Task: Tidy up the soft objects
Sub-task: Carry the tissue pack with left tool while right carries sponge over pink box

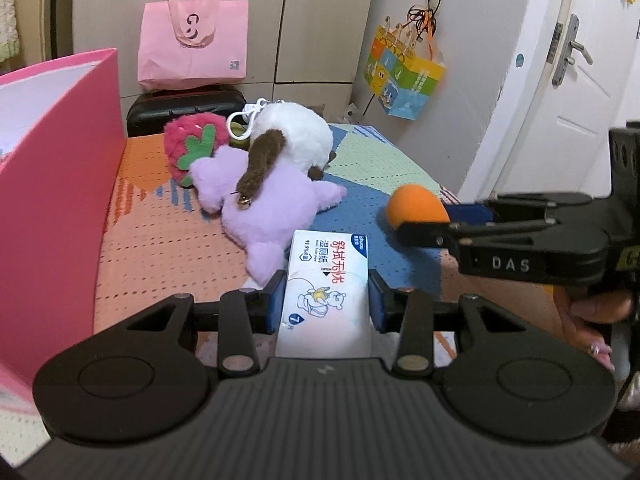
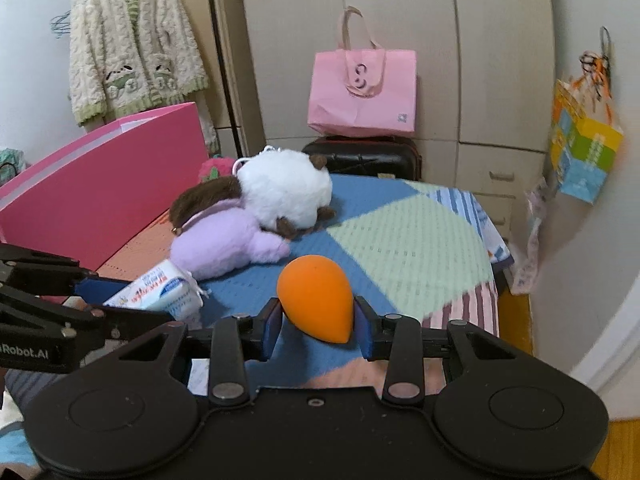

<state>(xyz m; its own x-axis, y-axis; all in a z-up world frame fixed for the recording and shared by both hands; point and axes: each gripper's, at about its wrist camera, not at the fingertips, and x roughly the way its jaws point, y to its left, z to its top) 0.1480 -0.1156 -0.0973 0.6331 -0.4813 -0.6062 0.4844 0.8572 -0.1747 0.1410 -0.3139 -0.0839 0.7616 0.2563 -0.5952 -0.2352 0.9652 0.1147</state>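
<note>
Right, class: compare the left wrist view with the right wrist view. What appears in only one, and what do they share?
Left wrist only: the door handle and the strawberry plush's green leaf.
Right wrist only: the knitted cardigan hanging on the wall.
Both: the left tongs gripping the wipes pack, the right tongs gripping the orange sponge, the purple plush, the white plush, the pink box, the pink bag.

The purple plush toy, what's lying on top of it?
A white fluffy plush with a brown part and a small bell lies across the purple plush toy. Beside them sits a strawberry plush. Whatever is beneath the purple toy is hidden.
</note>
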